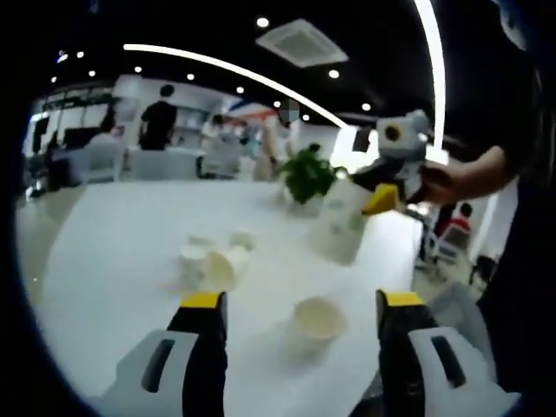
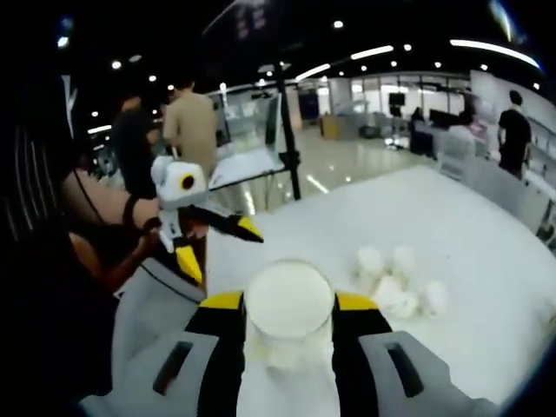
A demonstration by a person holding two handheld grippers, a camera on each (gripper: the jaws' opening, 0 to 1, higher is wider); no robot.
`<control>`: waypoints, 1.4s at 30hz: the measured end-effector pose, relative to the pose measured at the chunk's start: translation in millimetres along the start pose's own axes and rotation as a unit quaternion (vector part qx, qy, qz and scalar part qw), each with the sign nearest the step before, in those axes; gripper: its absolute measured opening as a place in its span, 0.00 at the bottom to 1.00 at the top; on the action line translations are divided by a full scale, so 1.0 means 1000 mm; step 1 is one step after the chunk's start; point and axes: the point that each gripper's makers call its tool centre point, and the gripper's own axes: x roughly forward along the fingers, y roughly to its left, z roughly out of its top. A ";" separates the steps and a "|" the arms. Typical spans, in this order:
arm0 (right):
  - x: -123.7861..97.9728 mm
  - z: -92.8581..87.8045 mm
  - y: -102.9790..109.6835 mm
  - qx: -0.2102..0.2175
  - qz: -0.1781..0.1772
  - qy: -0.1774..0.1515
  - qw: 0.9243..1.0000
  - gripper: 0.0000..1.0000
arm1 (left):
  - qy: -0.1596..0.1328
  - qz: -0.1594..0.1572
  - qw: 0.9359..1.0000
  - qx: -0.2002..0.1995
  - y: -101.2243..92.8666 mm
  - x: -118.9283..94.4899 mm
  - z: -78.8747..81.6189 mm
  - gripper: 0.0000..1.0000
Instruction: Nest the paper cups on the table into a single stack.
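Right gripper view has the right gripper clamped on a paper cup, with the loose cups ahead and to its right; the left gripper, jaws wide, frames an upright cup. Lower the held cup straight, mouths aligned, releasing once seated

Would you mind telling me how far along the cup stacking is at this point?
Early on, with no finished stack to see yet. In hand: the right gripper is shut on one paper cup, held above the table. The left gripper is open, with a single upright cup standing between its fingers. Left to do: a loose cluster of cups waits unstacked farther along the table.
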 end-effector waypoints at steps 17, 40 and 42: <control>0.005 0.008 0.022 -0.001 0.023 -0.012 1.000 0.35 | -0.002 -0.080 0.995 -0.056 -0.052 0.037 -0.008 0.65; 0.005 -0.005 0.028 0.016 0.033 -0.009 0.999 0.35 | -0.034 -0.097 0.992 -0.074 -0.063 0.037 0.004 0.56; 0.004 -0.007 0.029 0.016 0.034 -0.007 0.999 0.35 | -0.036 -0.096 0.992 -0.070 -0.063 0.035 0.005 0.53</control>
